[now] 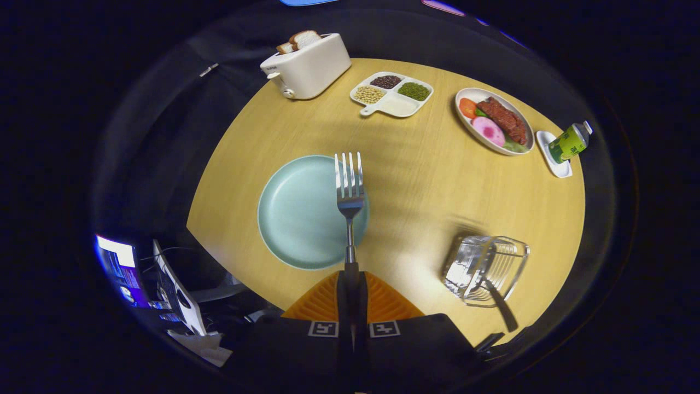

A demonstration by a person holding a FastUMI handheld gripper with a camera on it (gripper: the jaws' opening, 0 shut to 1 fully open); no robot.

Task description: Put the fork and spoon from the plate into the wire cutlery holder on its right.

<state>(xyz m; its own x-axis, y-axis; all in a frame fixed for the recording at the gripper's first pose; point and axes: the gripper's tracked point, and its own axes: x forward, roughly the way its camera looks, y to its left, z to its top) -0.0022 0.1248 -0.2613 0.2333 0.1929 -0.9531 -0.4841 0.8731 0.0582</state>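
The round wooden table carries everything. The toaster sits at its far left edge with 2 bread slices in its slots. The pale blue plate lies near the table's near left edge, bare of cutlery. The wire holder stands to its right by the near edge, with a dark-handled utensil in it, handle sticking out; I cannot tell if it is the spoon. The oval dish of food lies at the far right edge, and the 3-part tray of beans is at the far edge between toaster and dish. The gripper is clenched on the fork, both fingers pressed on its handle, tines up, above the plate's right rim. A green can leans on a small saucer at the right edge.
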